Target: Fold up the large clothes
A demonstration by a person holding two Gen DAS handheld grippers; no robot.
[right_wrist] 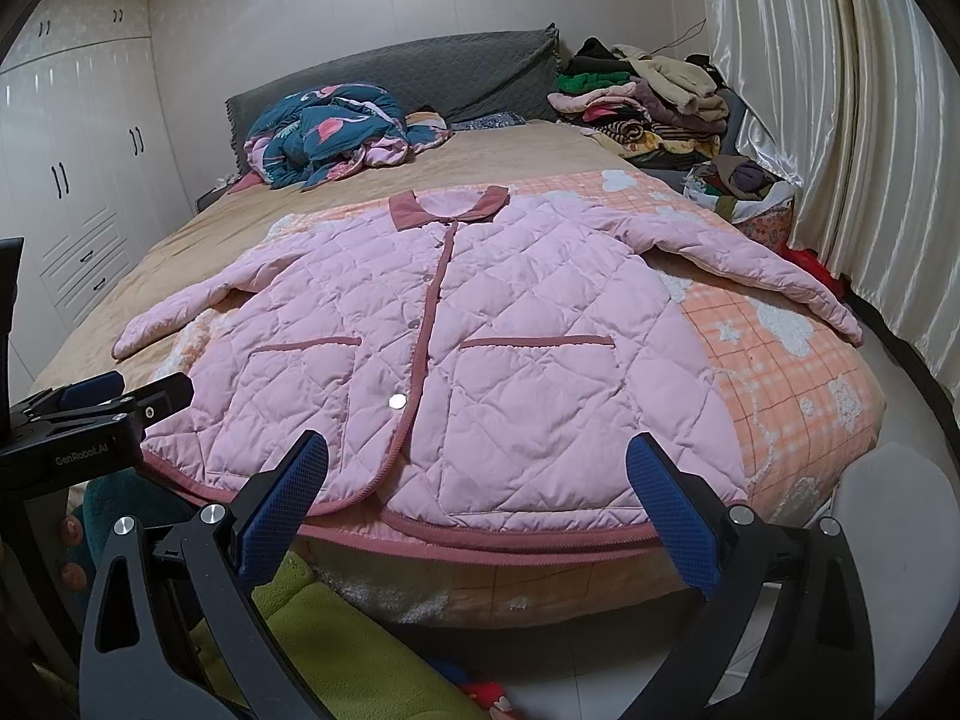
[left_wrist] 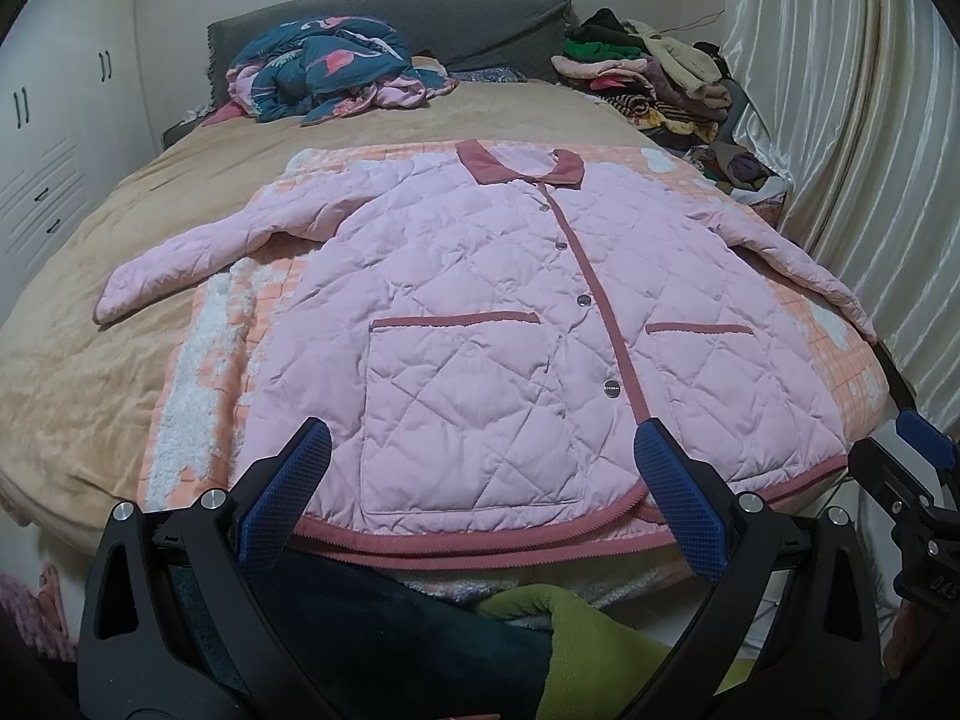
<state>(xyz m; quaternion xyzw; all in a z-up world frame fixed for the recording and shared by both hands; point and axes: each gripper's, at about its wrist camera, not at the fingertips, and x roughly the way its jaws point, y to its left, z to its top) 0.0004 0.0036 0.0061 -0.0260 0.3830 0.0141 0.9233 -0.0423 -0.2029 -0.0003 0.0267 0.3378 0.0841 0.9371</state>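
A pink quilted jacket (left_wrist: 480, 312) (right_wrist: 456, 348) with a darker pink collar, trim and two front pockets lies flat and buttoned on the bed, both sleeves spread outward. My left gripper (left_wrist: 480, 438) hovers open just before its hem, over the left pocket side. My right gripper (right_wrist: 477, 447) is open too, near the hem in front of the right pocket. Neither holds anything. The right gripper (left_wrist: 918, 450) shows at the right edge of the left wrist view, and the left gripper (right_wrist: 90, 402) shows at the left edge of the right wrist view.
The jacket rests on an orange checked blanket (right_wrist: 792, 372) over a tan bedspread (left_wrist: 90, 312). A crumpled blue quilt (left_wrist: 324, 66) lies by the grey headboard (left_wrist: 420, 18). Piled clothes (left_wrist: 660, 72) sit at the far right, curtains (right_wrist: 840, 120) beyond, white wardrobes (right_wrist: 78, 180) left.
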